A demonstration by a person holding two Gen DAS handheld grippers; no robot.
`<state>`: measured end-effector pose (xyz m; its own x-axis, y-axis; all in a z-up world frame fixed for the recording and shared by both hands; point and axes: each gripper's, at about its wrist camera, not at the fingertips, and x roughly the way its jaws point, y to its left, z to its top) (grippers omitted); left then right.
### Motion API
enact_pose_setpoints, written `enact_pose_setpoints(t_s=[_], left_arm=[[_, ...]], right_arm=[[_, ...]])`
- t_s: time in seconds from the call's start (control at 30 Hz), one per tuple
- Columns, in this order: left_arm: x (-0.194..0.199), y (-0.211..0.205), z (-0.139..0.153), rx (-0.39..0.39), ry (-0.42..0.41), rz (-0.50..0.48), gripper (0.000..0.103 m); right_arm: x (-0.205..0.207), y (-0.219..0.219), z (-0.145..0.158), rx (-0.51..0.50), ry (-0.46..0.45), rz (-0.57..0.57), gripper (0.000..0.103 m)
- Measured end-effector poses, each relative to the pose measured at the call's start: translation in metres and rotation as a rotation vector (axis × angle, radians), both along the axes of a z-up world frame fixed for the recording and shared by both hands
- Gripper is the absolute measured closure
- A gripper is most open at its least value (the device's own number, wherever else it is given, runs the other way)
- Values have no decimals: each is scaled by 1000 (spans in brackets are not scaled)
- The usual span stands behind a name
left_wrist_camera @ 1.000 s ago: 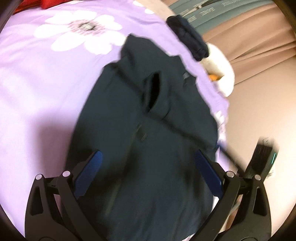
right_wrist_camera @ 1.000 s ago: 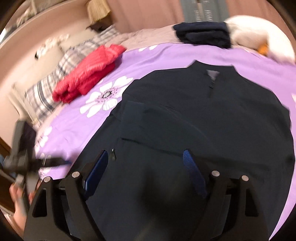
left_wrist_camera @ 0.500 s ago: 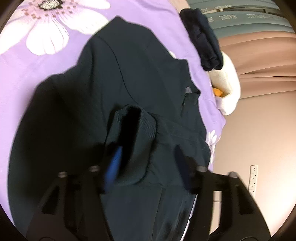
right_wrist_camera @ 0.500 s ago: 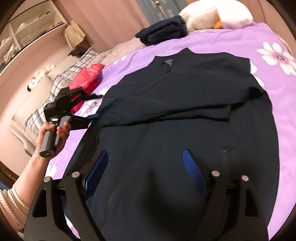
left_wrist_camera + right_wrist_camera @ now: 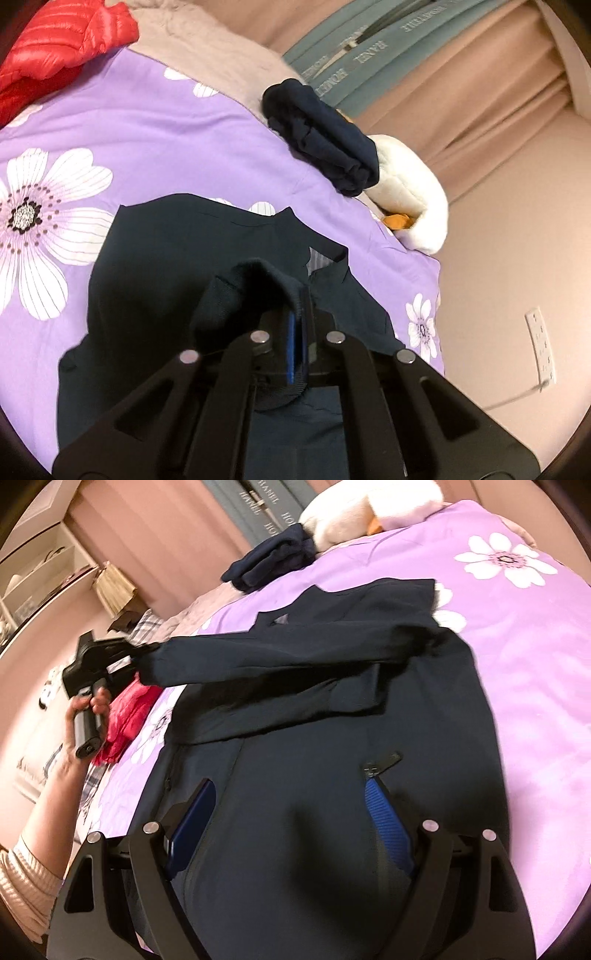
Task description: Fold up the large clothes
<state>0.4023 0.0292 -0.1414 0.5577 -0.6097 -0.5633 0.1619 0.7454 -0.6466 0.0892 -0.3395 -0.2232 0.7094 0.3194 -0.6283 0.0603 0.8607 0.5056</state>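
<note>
A large dark navy jacket (image 5: 314,768) lies spread on the purple flowered bedspread (image 5: 535,664); it also shows in the left wrist view (image 5: 155,280). My left gripper (image 5: 300,332) is shut on the ribbed cuff (image 5: 243,291) of one sleeve. In the right wrist view the left gripper (image 5: 129,653) holds that sleeve (image 5: 280,653) lifted and stretched across the jacket's chest. My right gripper (image 5: 291,808) is open and empty, hovering over the jacket's lower body.
A folded navy garment (image 5: 321,136) and a white plush toy (image 5: 410,192) lie at the bed's far edge. A red puffer jacket (image 5: 55,40) lies at the far left. Curtains (image 5: 461,74) and a wall outlet (image 5: 541,343) are beyond the bed.
My left gripper closed on the sleeve cuff and lifted it up and to the left, stretching the sleeve across the jacket. My right gripper stayed open over the lower jacket.
</note>
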Motion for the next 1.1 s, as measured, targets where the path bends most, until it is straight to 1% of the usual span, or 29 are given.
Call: enact_pose_setpoints(t_s=[0.03, 0.07, 0.13, 0.17, 0.2, 0.23, 0.27, 0.33, 0.37, 0.4, 0.43, 0.47, 0.53, 0.57, 0.67, 0.7, 0.77, 0.8, 0.87, 0.93, 0.97, 1.03, 1.1], left_arm=[[-1, 3, -9, 21, 6, -7, 101], [-2, 8, -26, 54, 37, -21, 101], [-3, 14, -58, 102, 116, -41, 101], [-4, 19, -80, 124, 175, -62, 101], [-7, 21, -91, 136, 200, -67, 98], [-11, 25, -101, 135, 225, -76, 94], [-13, 28, -105, 129, 234, -83, 91], [-24, 39, -109, 118, 238, -89, 67], [-31, 45, -108, 107, 236, -99, 64], [-37, 50, -107, 115, 233, -102, 55], [-44, 55, -104, 130, 232, -116, 53], [-48, 60, -101, 148, 231, -123, 53], [-54, 62, -91, 207, 212, -125, 53], [-60, 64, -80, 223, 186, -130, 53], [-60, 47, -49, 213, 114, -153, 53], [-59, 40, -42, 206, 96, -164, 53], [-48, 14, -32, 197, 69, -182, 53], [-44, 2, -31, 205, 58, -185, 53], [-36, -21, -39, 222, 67, -197, 53], [-31, -36, -55, 250, 100, -202, 55], [-27, -44, -64, 251, 119, -205, 55], [-30, -45, -84, 261, 152, -208, 55], [-33, -41, -95, 276, 162, -213, 56]], right_arm=[[0, -2, -2, -2, 5, -1, 20], [1, -3, -3, -4, 11, -2, 20], [2, -6, -7, -2, 29, -10, 20], [2, -7, -8, 0, 35, -15, 20], [3, -8, -9, 2, 37, -19, 20], [4, -8, -9, 2, 38, -21, 20], [3, -9, -8, 1, 37, -22, 20], [4, -8, -5, -9, 37, -17, 20], [3, -9, -5, -13, 36, -12, 20], [5, -10, -3, -15, 37, -8, 20], [7, -12, -1, -15, 36, -3, 20], [11, -15, 2, -12, 30, -1, 20], [15, -21, 6, -5, 22, -7, 20], [21, -27, 9, 5, 15, -17, 20], [40, -44, 15, 50, -7, -49, 20], [52, -55, 14, 73, -2, -82, 20], [75, -75, 11, 128, 13, -139, 20], [85, -84, 9, 150, 19, -167, 20], [104, -99, 7, 159, 28, -218, 20], [126, -111, 6, 114, 42, -258, 20], [140, -118, 3, 88, 64, -277, 20], [157, -128, -6, 87, 95, -294, 20], [173, -137, -16, 114, 114, -293, 20]])
